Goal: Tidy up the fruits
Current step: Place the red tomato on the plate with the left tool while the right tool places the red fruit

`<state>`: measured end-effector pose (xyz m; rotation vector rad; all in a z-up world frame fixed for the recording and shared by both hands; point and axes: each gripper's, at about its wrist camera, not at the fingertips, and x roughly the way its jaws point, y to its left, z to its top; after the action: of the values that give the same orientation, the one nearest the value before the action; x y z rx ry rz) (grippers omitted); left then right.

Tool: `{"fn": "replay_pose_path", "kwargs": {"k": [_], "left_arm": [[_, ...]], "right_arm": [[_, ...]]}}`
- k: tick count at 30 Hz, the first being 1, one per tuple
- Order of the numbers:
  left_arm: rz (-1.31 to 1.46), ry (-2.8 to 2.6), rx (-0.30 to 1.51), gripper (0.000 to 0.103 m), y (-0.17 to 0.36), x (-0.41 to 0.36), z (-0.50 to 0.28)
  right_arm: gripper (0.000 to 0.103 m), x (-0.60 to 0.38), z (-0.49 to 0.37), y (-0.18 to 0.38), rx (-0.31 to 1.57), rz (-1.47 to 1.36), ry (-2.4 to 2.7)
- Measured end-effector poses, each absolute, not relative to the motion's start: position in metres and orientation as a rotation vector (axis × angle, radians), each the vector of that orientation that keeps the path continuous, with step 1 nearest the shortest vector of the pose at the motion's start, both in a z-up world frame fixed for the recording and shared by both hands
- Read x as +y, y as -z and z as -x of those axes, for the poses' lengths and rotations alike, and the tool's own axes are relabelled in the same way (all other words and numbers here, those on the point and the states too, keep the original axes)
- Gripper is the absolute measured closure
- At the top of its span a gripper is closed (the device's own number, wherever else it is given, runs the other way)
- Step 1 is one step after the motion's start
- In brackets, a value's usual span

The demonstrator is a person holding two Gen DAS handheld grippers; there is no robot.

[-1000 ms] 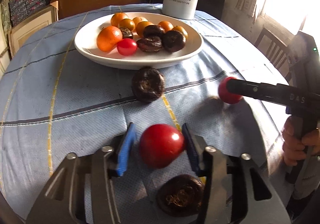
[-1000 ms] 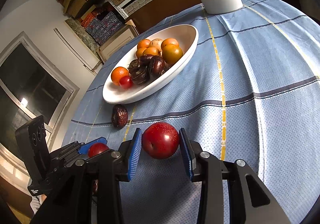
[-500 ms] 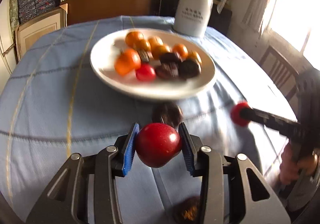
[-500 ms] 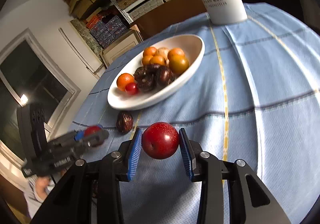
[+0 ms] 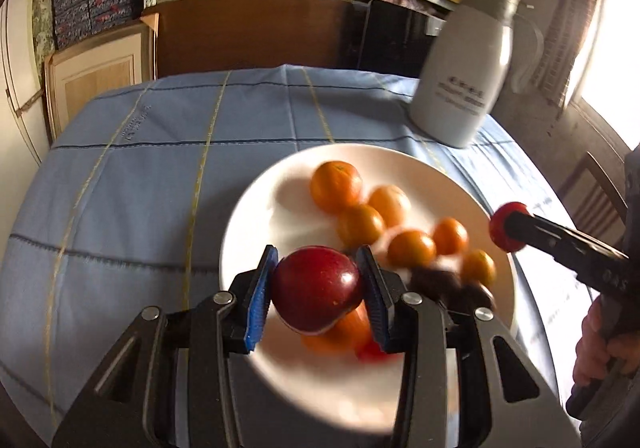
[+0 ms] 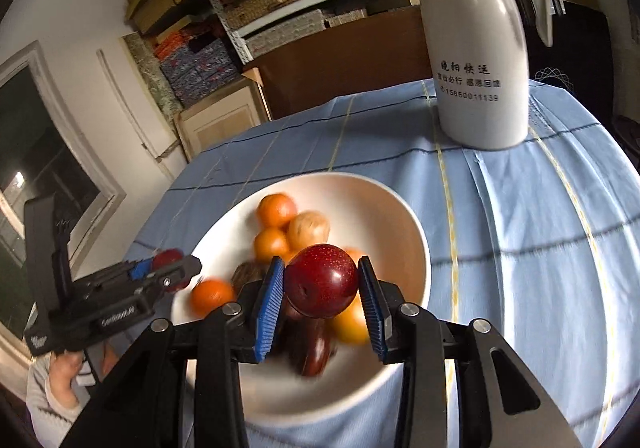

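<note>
My left gripper is shut on a dark red plum and holds it above the near left part of the white bowl. The bowl holds several oranges and dark wrinkled fruits. My right gripper is shut on another red plum above the near side of the same bowl. In the left wrist view the right gripper reaches in from the right with its plum over the bowl's right rim. In the right wrist view the left gripper shows at the left.
A white thermos jug stands behind the bowl on the blue checked tablecloth; it also shows in the right wrist view. Shelves with boxes and a wooden cabinet stand beyond the table. A chair is at the right.
Both grippers have lifted their plums off the cloth and moved forward until they are over the bowl. The loose dark fruits on the cloth are out of view now.
</note>
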<state>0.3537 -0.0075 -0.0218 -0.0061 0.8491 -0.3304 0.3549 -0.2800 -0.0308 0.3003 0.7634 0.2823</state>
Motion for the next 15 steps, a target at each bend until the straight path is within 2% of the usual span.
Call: {"fn": "replay_pose_path", "kwargs": {"k": [7,8,9,11,15], "left_arm": [[-0.027,0.324,0.878,0.062,0.047,-0.02,-0.4],[-0.028,0.325,0.873,0.056,0.048,-0.021,-0.402],[-0.024,0.325,0.863,0.045,0.048,-0.021,-0.403],[-0.024,0.323,0.849,0.036,0.046,-0.021,-0.4],[-0.041,0.301,0.805,0.032,0.035,-0.02,-0.385]], "right_arm": [[0.065,-0.266,-0.414,0.059,0.835,-0.275,-0.26],[0.063,-0.265,-0.416,0.061,0.838,-0.272,-0.266],[0.062,-0.265,-0.415,0.061,0.826,-0.275,-0.267],[0.06,-0.269,-0.411,0.057,0.793,-0.289,-0.265],[0.06,-0.277,-0.394,0.046,0.763,-0.325,-0.282]]}}
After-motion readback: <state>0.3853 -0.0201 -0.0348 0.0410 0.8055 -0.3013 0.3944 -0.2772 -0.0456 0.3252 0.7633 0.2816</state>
